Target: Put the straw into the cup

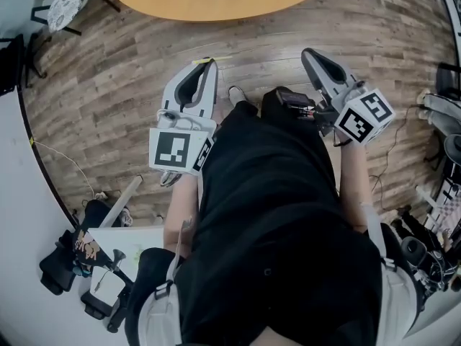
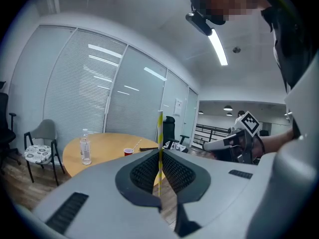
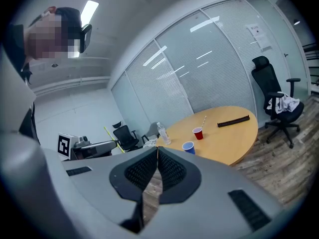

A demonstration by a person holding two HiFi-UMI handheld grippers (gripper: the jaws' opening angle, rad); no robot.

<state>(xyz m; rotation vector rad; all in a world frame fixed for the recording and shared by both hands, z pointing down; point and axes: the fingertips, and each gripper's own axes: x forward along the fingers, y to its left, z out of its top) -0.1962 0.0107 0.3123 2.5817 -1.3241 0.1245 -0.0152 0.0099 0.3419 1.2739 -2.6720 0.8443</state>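
while left tongs [image 2: 159,154] pinch one straw [image 2: 160,128], right tongs [image 3: 157,151], closed, face one red cup [image 3: 198,133], one blue cup [image 3: 188,147].

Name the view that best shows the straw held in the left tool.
Left gripper view: the straw stands upright mid-frame, clamped between the left tool's jaws, stripes visible. The head view shows only a short yellow tip past that tool's nose. The right gripper view shows it as a thin slanted yellow line.
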